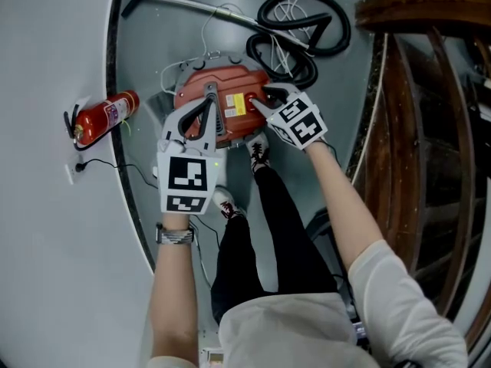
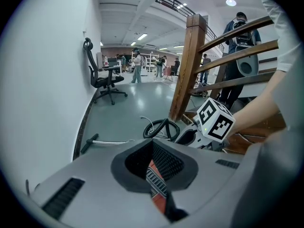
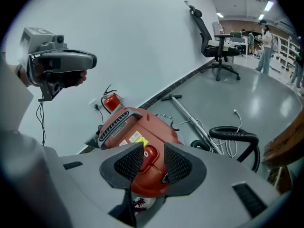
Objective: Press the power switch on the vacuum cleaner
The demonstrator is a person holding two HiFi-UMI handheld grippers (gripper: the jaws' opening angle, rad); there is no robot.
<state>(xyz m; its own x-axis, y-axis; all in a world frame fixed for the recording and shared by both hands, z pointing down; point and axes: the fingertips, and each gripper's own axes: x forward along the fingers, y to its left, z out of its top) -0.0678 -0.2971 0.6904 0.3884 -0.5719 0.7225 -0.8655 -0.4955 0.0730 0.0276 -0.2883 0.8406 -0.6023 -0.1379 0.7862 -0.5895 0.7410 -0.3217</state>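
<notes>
1. Floor: red vacuum cleaner stands on it near the wall.
2. Left gripper: jaws pressed together, empty, over the cleaner.
3. Right gripper: jaws spread, empty, close above the cleaner's top.
4. Power switch: on that top, framed between the right jaws.

Grey floor: red vacuum cleaner, coiled black hose, metal wand, fire extinguisher by wall.

Off to the sides
A red fire extinguisher sits left of the left gripper; a wooden stair railing runs right of the right gripper; a black office chair stands far ahead.
</notes>
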